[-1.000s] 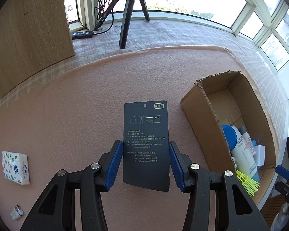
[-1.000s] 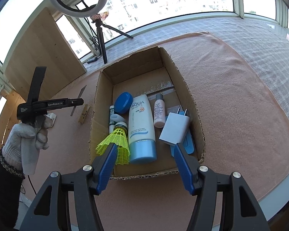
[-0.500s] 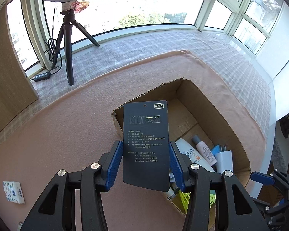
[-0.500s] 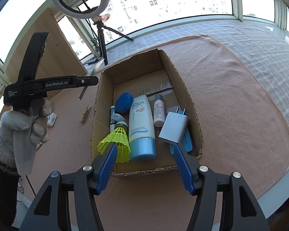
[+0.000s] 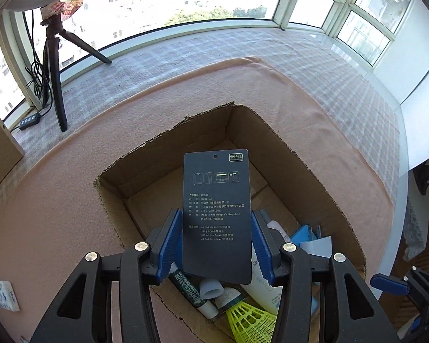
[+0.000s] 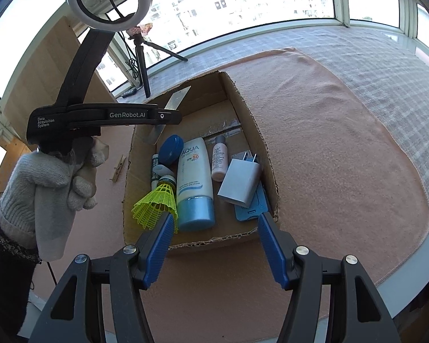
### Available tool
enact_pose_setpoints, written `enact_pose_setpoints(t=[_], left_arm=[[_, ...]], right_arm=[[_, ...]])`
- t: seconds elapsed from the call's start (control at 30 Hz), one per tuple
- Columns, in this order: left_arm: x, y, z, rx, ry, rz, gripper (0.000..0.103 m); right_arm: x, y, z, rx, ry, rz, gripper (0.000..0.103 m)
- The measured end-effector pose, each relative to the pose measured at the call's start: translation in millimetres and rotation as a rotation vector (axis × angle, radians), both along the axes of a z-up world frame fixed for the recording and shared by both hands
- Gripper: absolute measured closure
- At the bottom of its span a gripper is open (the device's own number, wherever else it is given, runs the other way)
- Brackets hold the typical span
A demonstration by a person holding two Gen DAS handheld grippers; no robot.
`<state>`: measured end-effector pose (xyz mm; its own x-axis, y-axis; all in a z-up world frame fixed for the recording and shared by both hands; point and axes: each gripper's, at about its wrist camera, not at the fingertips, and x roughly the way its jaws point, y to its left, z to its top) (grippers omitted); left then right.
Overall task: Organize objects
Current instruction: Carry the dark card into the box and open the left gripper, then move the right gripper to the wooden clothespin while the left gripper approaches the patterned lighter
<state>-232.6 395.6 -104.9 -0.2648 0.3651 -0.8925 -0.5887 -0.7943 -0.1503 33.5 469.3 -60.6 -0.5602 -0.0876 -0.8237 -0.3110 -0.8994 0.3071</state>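
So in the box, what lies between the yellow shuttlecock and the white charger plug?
The AQUA sunscreen tube lies between the yellow shuttlecock and the white charger plug on the floor of the cardboard box, cap toward the camera. The right wrist view shows it.

Dark hang tag point(image 5: 216, 217) is showing "Made in the People's Republic of China", "Do not bleach". White tube point(image 6: 194, 183) is reading "AQUA", "SPF 50". Left gripper point(image 6: 105, 115) body is displaying "GenRobot.AI", "Data Acquisition System".
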Motion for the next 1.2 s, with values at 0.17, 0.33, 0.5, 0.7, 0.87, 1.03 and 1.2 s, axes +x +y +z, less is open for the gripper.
enact_pose_setpoints(t=[0.17,0.33,0.5,0.7,0.87,1.03,1.2], left_arm=[[0,9,-7,-0.007,-0.036,-0.026,0.043],[2,7,-5,-0.005,-0.023,-0.018,0.026],[5,-3,6,0.006,0.0,-0.005,0.026],[15,-34,25,0.025,0.035,0.029,0.026],[24,-81,39,0.034,0.061,0.08,0.026],[36,-137,45,0.032,0.078,0.15,0.026],[47,-198,47,0.01,0.096,0.223,0.026]], right_arm=[[1,1,0,0.001,-0.003,-0.001,0.046],[3,1,0,-0.001,-0.004,-0.007,0.046],[2,-2,2,0.006,-0.001,0.0,0.046],[-4,-13,7,0.002,0.016,0.028,0.046],[-15,-30,12,-0.004,0.036,0.073,0.046],[-30,-52,16,-0.025,0.052,0.119,0.046],[-44,-79,19,-0.029,0.058,0.178,0.046]])
